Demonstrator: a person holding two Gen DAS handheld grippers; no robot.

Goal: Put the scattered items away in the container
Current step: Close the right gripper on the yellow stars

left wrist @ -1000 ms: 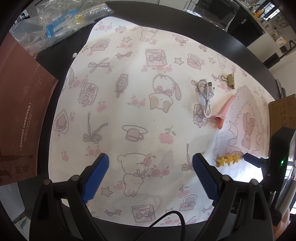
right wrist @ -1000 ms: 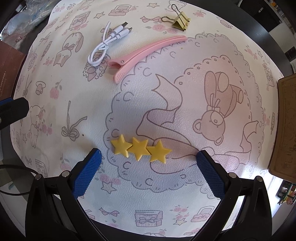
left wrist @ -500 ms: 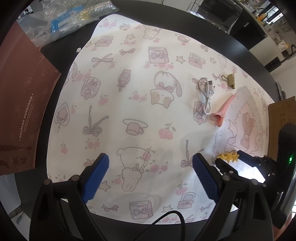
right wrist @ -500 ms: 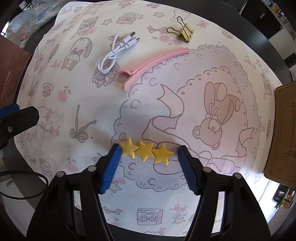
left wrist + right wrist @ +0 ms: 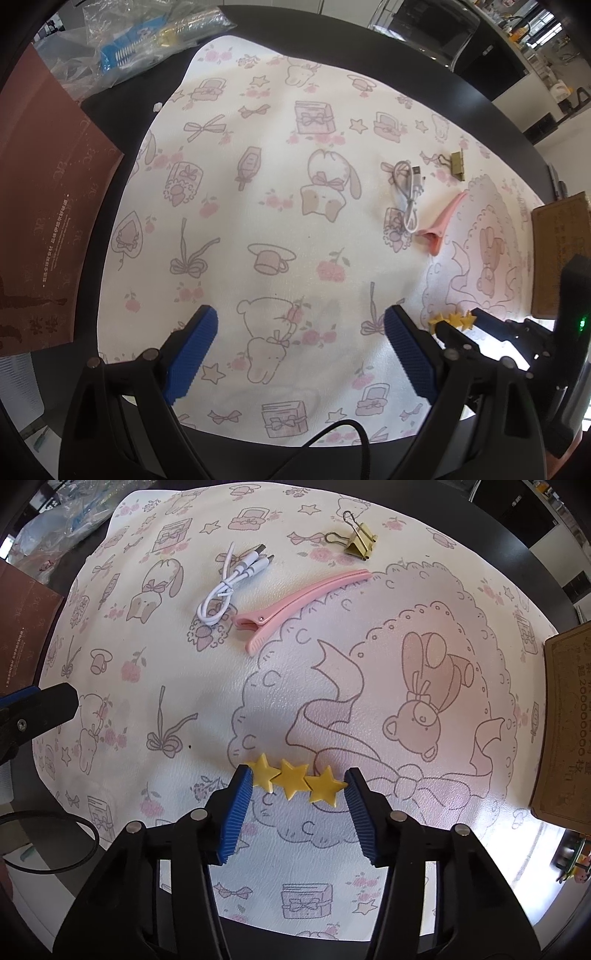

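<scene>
the yellow star clip [image 5: 294, 781] lies on the patterned mat [image 5: 369, 664], long axis spanning the closing jaws of the right claw [image 5: 297, 786], left pad touching its end, right pad just off it, while the left claw [image 5: 301, 354] hangs wide open and empty beside.

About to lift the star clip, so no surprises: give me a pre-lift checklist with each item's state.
1. Yellow star clip sits between the right tool pads: ok.
2. Pads pressing both ends: cannot tell; the left pad looks against the star, the right tip at most just meets its pad, jaws closing.
3. Clip lies flat on the mat, nothing on top: ok.
4. Pink hair clip, white cable and gold binder clip lie apart from the grasp: ok.
5. Left tool is open, empty, off to the side: ok.
6. Container's opening in view for the drop: cannot tell.
</scene>
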